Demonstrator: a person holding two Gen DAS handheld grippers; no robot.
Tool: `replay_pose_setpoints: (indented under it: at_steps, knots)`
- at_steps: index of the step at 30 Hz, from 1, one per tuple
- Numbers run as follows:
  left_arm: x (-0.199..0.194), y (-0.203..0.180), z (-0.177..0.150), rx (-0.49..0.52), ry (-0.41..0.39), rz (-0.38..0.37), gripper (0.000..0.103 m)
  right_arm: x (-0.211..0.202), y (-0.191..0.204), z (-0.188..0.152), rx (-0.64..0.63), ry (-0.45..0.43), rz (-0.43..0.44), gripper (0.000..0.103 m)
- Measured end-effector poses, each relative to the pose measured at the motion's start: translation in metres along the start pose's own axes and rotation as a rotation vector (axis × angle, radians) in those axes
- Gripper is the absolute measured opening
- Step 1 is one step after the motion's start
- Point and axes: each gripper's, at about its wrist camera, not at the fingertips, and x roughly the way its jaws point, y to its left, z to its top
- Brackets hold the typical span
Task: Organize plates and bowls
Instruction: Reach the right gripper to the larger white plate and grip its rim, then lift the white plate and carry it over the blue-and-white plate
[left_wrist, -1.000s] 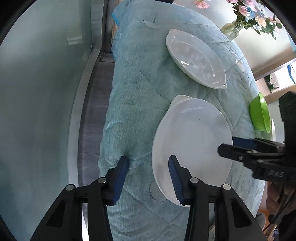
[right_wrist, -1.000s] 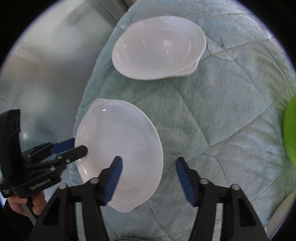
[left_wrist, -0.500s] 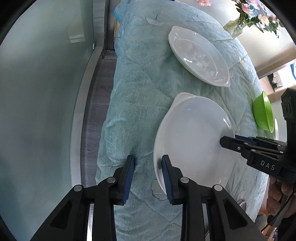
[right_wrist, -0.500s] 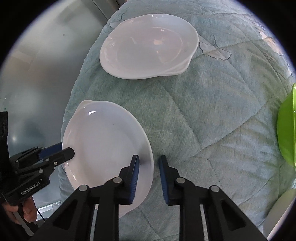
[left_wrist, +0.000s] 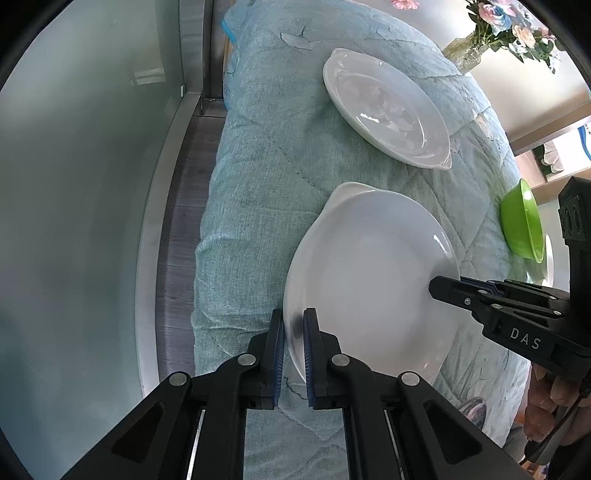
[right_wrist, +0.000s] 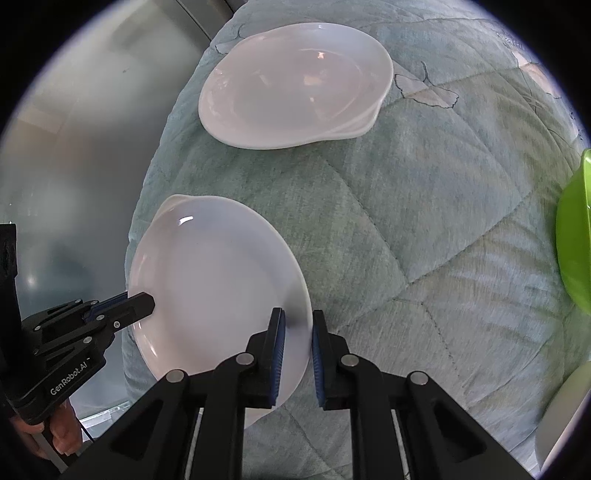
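Quilted pale-teal cloth (left_wrist: 258, 206) covers the bench, with frosted glass panelling (left_wrist: 74, 221) and a strip of dark floor along one side.

Near white plate (left_wrist: 369, 280) (right_wrist: 218, 284): oval, with a small lug handle at its far end. Long axis runs away from both cameras, lug pointing toward the second plate. It sits at the bench corner nearest the glass; whether it is lifted clear of the cloth cannot be told.

Left gripper (left_wrist: 293, 332) (right_wrist: 142, 301): jaws narrowed onto the plate's near rim, blue pads either side of the edge, one below, one above the inner face. Holding the plate.

Right gripper (right_wrist: 297, 334) (left_wrist: 439, 286): jaws likewise narrowed across the opposite rim, one pad over the plate's inside, the other outside the edge against the cloth side. Holding the same plate. In the left wrist view its tip lies over the plate's right-hand rim. The plate is thus pinched at two opposed points of its short axis.

Second white plate (left_wrist: 388, 110) (right_wrist: 295, 85): same oval lugged form, lying flat on the cloth further along the bench, well apart from the held one. In the right wrist view its edge appears doubled, possibly two stacked; cannot confirm.

Green bowl (left_wrist: 522, 221) (right_wrist: 576, 236): at the bench's far-right side, tilted on edge against a white dish (right_wrist: 565, 413), only partly visible.

Vase of pink and white flowers (left_wrist: 491, 33): beyond the bench's far end.
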Motion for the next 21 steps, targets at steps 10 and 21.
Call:
replay_pose_setpoints:
  at_steps: [10,21]
  knots:
    - [-0.006,-0.003,0.001,-0.013,-0.003,0.007,0.004,-0.004,-0.003,-0.004,0.063,-0.020,-0.017,0.010]
    - [-0.073,-0.037,-0.001,0.007,-0.088,-0.005,0.002,-0.066,-0.020,-0.019,0.128,-0.121,0.035,0.006]
